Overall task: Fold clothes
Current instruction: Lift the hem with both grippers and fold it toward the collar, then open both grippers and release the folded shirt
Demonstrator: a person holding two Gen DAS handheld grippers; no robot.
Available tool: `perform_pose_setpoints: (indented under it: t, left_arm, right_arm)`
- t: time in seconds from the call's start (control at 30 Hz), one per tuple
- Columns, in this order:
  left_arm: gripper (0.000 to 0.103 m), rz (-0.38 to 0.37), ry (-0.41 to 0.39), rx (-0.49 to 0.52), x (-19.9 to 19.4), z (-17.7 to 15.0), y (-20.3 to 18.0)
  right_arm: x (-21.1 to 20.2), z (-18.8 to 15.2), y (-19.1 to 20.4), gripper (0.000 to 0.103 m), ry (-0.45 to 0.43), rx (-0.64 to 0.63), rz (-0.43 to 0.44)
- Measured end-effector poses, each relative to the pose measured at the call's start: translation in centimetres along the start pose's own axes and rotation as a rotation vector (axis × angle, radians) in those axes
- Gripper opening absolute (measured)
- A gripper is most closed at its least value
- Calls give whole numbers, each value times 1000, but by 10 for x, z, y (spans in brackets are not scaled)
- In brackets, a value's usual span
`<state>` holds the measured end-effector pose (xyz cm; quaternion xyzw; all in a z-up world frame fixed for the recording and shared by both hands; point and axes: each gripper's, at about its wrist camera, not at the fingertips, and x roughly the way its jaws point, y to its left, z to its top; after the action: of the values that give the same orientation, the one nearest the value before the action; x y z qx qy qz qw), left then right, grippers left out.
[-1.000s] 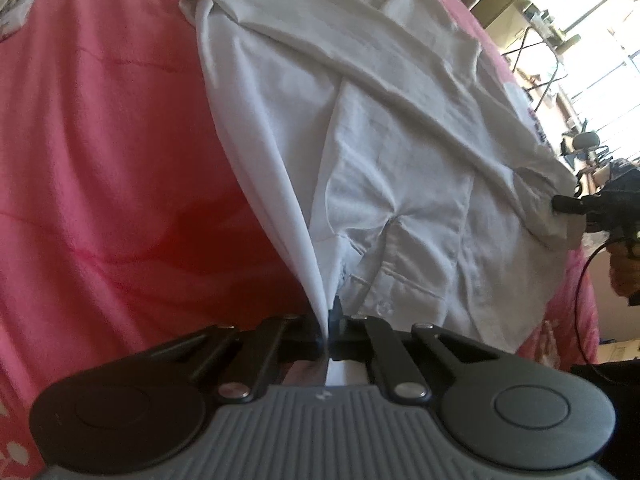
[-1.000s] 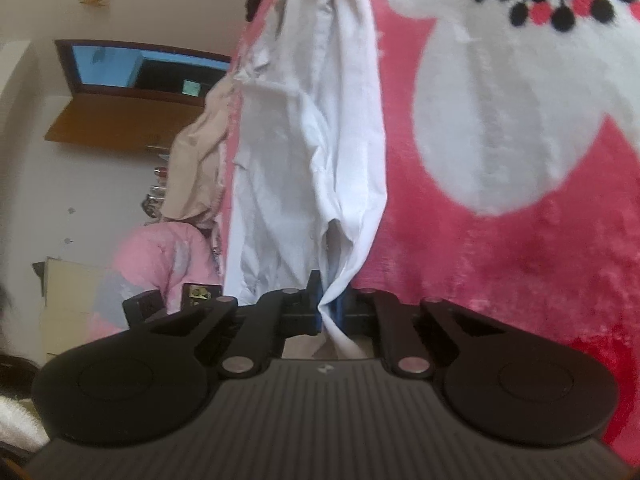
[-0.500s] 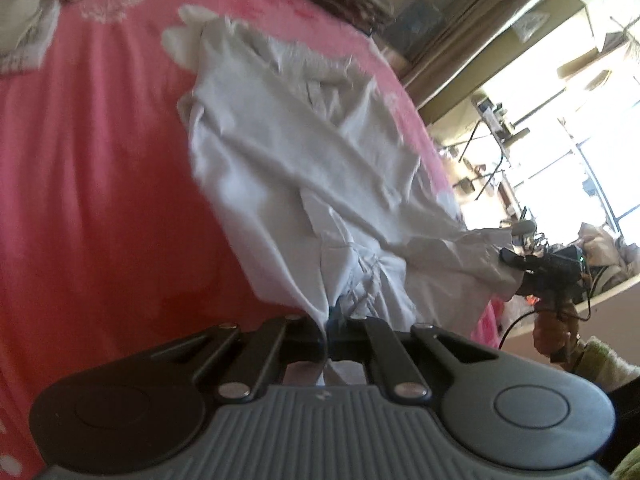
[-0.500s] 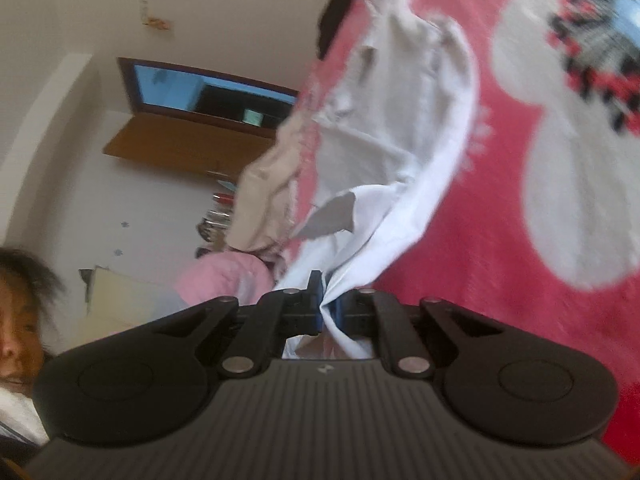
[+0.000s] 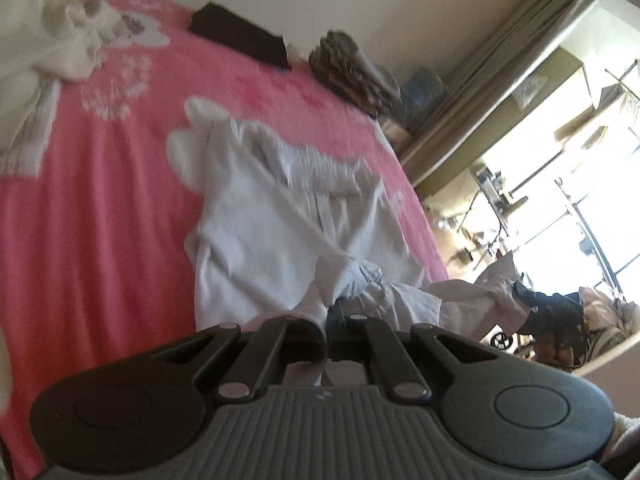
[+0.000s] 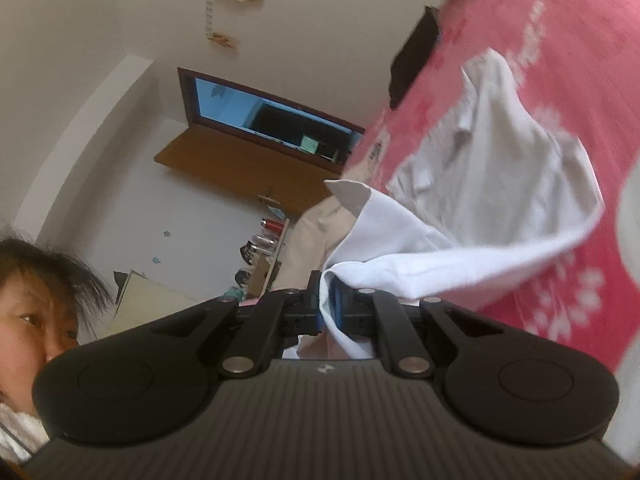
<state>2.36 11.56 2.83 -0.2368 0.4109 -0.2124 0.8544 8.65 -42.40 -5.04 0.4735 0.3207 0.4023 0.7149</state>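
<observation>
The white cotton button-up shirt [image 5: 280,224] lies with its collar end on the pink fleece bed blanket [image 5: 92,208], while its near edge is lifted clear. The left claw [image 5: 329,316] is clenched on a bunched corner of that hem, and the right claw [image 6: 326,300] is clenched on the opposite corner, where cloth runs from the jaws in a taut white band toward the body of the shirt. In the left view the right claw [image 5: 548,312] shows off to the right with fabric stretched toward it, so the lifted edge hangs between the two.

The step in hand looks like carrying the hem over toward the collar to make a crosswise fold. To do it well, both corners should travel at the same height and pace, so the fold line stays square across the body. The edge between the claws needs light tension; slack lets the middle sag and crease. The bunched cloth near the left claw [image 5: 352,276] suggests a sleeve or placket is gathered there, which may end up trapped inside the fold. Lowering the hem level with the shoulders, then letting go of both sides together, should keep the layers aligned.

A crumpled cream garment [image 5: 44,40] waits at the far corner of the bed.
</observation>
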Motion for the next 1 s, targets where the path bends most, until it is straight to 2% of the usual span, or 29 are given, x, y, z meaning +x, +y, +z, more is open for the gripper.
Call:
perform_pose_setpoints:
  t: [0.33, 0.5, 0.7, 0.9, 0.97, 1.0]
  left_arm:
    - [2, 30, -105, -14, 48, 64, 26]
    - [2, 58, -128, -23, 77, 97, 45]
    - [2, 80, -99, -61, 120, 117, 74]
    - [4, 96, -11, -166, 160, 111, 112]
    - [13, 84, -11, -223, 162, 108, 122]
    - [22, 76, -14, -253, 162, 107, 126]
  right_arm:
    - [47, 73, -26, 4, -35, -43, 37]
    - [73, 103, -47, 4, -41, -44, 41]
    - [98, 125, -81, 4, -54, 8, 29]
    - [113, 132, -125, 7, -75, 111, -44]
    - [115, 132, -138, 8, -85, 157, -68]
    - [115, 132, -144, 10, -90, 184, -78]
